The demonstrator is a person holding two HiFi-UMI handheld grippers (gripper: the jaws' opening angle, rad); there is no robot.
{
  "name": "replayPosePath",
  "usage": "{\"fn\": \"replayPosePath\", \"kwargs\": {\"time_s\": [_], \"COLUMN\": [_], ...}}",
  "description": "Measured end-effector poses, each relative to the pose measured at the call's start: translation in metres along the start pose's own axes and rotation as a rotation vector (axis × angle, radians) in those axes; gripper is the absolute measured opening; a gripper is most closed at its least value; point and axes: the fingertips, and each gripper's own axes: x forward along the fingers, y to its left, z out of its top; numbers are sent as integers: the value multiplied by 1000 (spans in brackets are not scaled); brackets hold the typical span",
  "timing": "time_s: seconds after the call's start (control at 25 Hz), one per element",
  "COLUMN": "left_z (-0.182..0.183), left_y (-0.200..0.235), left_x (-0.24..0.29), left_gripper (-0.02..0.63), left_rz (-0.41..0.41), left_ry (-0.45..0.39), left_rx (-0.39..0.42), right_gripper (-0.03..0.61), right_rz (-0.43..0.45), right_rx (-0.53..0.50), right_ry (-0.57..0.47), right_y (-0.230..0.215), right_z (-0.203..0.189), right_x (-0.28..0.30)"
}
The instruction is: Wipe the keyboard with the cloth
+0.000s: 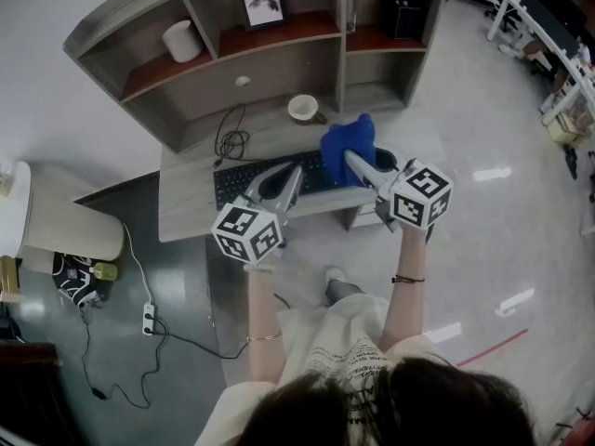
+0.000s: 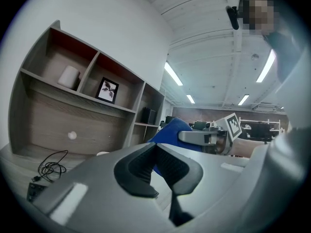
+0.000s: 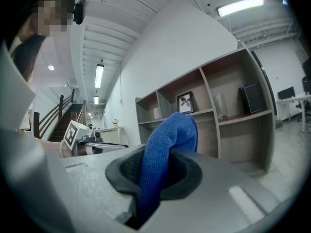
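1. Grey desk [image 1: 186,214] carried the keyboard [image 1: 237,182] at my 12 o'clock.
2. Right claw [image 1: 353,158] clamped the cloth [image 1: 349,137] over its 3 o'clock end; left claw [image 1: 297,169] sat closed, empty.
3. I judged the unheld keyboard might slide under wiping.

The person has dark hair [image 1: 400,407] and wears a pale top [image 1: 339,342] printed with dark lettering, a dark band [image 1: 407,279] on the right wrist and a thin bracelet [image 1: 263,337] on the left arm. The left gripper [image 1: 279,182] and the right gripper [image 1: 358,161] are grey with ribbed black pads [image 2: 133,169], each backed by a white cube [image 1: 246,232] of black square markers.
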Motion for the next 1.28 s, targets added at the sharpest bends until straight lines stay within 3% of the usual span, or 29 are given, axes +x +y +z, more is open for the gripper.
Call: {"fn": "replayPosePath", "kwargs": {"time_s": [0.68,1.28], "left_z": [-36,-78], "left_y": [49,55], "left_x": [61,108], "left_gripper": [-2,-2], "left_rz": [10,-36], "left_ry": [79,148], "left_rx": [-119,-211], "right_gripper": [52,52], "right_rz": [18,3], "right_rx": [69,98], "right_ry": [92,204], "right_y": [-70,-118], "right_z": [-23,-64], "right_x": [49,48]}}
